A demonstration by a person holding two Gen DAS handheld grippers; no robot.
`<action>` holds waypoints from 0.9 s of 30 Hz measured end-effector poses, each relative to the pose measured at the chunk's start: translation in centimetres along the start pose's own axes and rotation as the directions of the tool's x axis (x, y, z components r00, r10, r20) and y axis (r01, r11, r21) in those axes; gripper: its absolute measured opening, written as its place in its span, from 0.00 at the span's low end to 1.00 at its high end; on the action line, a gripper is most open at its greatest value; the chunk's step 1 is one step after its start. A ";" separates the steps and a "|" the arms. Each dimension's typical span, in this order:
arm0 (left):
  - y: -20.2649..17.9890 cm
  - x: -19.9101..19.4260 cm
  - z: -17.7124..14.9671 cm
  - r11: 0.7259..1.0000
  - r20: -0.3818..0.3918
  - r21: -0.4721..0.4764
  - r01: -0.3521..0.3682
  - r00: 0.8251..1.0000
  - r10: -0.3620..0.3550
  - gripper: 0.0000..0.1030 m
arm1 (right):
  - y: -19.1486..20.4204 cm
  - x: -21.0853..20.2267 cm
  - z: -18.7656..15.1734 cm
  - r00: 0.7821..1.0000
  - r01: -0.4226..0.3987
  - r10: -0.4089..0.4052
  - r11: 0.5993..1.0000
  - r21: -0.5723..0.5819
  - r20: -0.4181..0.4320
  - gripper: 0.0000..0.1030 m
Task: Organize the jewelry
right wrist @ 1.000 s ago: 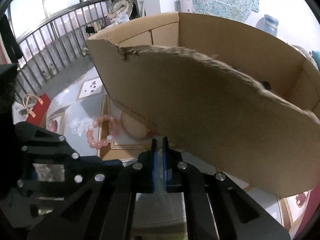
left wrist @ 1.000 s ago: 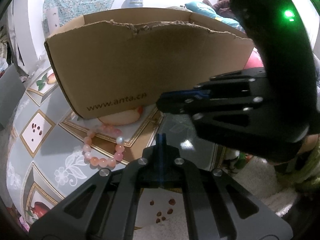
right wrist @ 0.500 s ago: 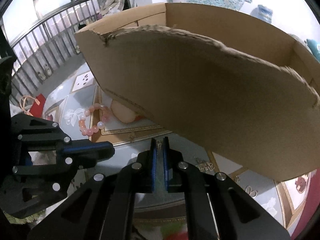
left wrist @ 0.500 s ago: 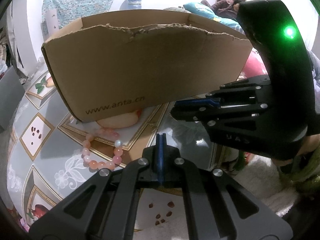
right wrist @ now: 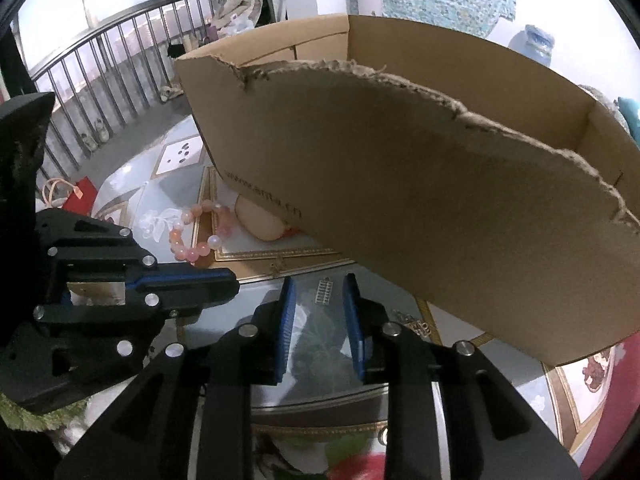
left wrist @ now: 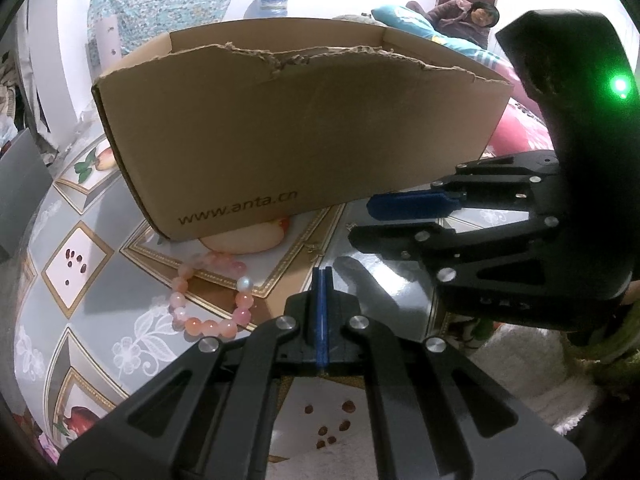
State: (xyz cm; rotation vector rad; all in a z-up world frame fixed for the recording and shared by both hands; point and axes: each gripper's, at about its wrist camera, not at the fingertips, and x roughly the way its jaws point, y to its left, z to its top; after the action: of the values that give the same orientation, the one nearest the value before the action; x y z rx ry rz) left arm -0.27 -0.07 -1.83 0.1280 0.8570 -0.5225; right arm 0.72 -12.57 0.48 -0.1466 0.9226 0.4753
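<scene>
The left claw (left wrist: 322,280) is pressed together and empty; the right claw (right wrist: 318,300) has just been opening, with only a small metal clip (right wrist: 325,291) on the worktop (left wrist: 100,320) beyond its tips. Left of both lies the bracelet (left wrist: 212,292), with the torn box (left wrist: 300,132) just behind it.

A: What is covering the desk (left wrist: 92,312)?

B: A glossy cloth with grey and white diamonds, gold-edged panels, fruit and seed prints is lying over it.

A: And what is sitting on it?

B: An open cardboard box (left wrist: 304,136) with a torn top edge is standing at the back. A pink bead bracelet (left wrist: 208,292) is lying just in front of its left corner, apart from it. A small silver ladder-like piece (right wrist: 325,291) and another tiny metal piece (right wrist: 414,322) are lying near the box's front wall.
</scene>
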 end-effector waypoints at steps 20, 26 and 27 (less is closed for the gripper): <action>0.0 -0.1 0.3 1.000 0.005 0.007 -0.008 1.000 0.008 0.01 | -0.1 0.0 -0.5 1.000 -0.020 0.019 0.999 0.034 0.024 0.03; 0.1 0.5 1.0 1.000 0.013 -0.003 -0.025 1.000 0.025 0.19 | -0.6 -1.0 -0.7 0.999 -0.027 0.025 0.998 0.056 0.040 0.03; 0.1 0.7 1.1 1.000 0.013 -0.001 -0.029 0.999 0.029 0.20 | -0.8 -1.2 -0.8 0.999 -0.034 0.031 0.997 0.065 0.043 0.03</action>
State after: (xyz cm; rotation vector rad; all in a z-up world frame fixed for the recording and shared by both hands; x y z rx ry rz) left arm 0.90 -0.59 -1.60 0.1358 0.8412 -0.4950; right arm -0.13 -13.92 0.91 -0.0622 0.8992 0.4758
